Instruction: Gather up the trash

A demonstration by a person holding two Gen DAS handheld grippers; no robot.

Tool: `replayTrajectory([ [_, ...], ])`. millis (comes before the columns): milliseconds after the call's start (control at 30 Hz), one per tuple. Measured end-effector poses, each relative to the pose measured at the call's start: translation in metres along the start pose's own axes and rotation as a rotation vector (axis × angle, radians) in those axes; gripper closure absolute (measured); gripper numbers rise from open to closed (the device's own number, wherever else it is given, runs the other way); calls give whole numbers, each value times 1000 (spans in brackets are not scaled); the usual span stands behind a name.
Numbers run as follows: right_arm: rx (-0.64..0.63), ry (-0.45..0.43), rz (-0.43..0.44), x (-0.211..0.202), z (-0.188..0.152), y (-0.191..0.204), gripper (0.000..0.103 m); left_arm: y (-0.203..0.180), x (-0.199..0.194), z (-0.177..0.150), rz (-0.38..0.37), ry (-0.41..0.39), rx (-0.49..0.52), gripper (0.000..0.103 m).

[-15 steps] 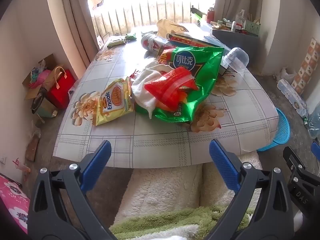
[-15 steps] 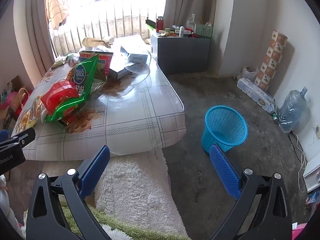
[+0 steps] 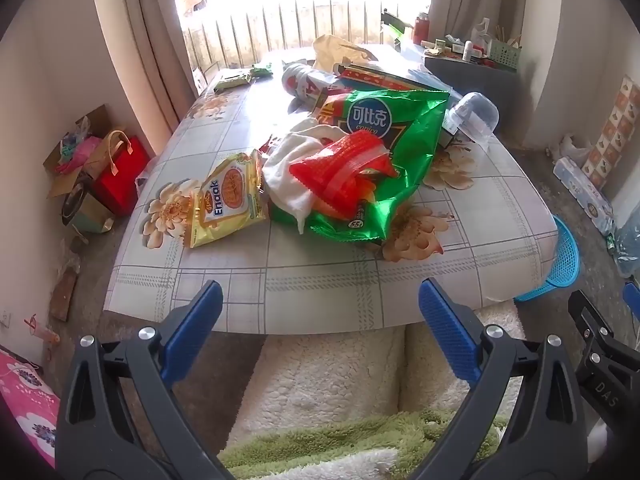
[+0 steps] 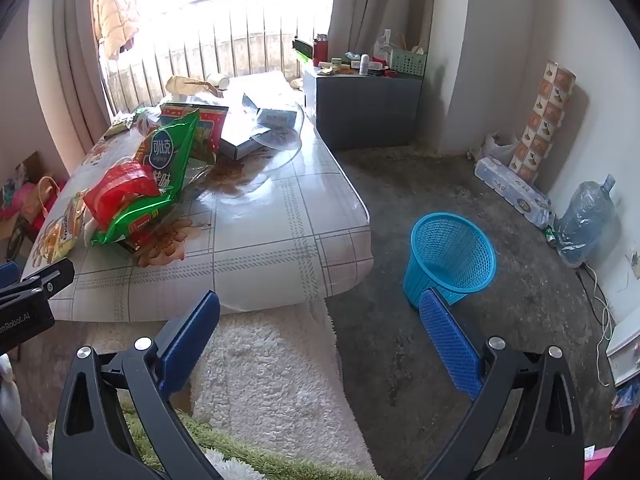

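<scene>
The left gripper [image 3: 320,320] has its blue fingers [image 3: 448,332] spread as wide as they go, with nothing between them. They hang over the near edge of the table [image 3: 320,276]. Ahead of the left finger lies a yellow packet [image 3: 228,198] printed "Enaok". Ahead of the gap, further up the table, a white cloth [image 3: 296,160] and a red wrapper [image 3: 340,168] rest on a green bag [image 3: 396,140] whose blue badge reads "可比克" and whose lower edge shows "55". Beyond the bag sit a red box [image 3: 376,78] and a clear tub [image 3: 474,114]. Right of the right finger, past the table's corner, the rim of a blue basket [image 3: 560,264] shows on the floor. At the far right edge a black part of the other gripper bears the letters "DAS".

The right gripper [image 4: 320,316] is likewise fully spread and holds nothing. The basket [image 4: 450,256] stands on the floor just beyond the right finger's tip. The table [image 4: 280,240] lies ahead of the left finger, with the green bag [image 4: 160,176], red wrapper [image 4: 120,190] and yellow packet [image 4: 60,236] piled to the left. At the left edge the other gripper's body reads "enRobot.AI".
</scene>
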State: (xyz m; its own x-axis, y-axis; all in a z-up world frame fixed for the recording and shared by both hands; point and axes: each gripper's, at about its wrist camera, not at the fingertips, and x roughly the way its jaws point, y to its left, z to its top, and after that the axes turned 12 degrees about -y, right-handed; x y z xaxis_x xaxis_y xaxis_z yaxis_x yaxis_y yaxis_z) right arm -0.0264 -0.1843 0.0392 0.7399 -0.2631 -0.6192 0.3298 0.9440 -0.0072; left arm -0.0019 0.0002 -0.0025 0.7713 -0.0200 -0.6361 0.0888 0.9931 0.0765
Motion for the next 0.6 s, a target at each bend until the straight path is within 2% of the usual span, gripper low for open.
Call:
replayTrajectory([
  [600,2,-10,-3,-4,3,2,6,8,2,1,2,7,-5,9],
])
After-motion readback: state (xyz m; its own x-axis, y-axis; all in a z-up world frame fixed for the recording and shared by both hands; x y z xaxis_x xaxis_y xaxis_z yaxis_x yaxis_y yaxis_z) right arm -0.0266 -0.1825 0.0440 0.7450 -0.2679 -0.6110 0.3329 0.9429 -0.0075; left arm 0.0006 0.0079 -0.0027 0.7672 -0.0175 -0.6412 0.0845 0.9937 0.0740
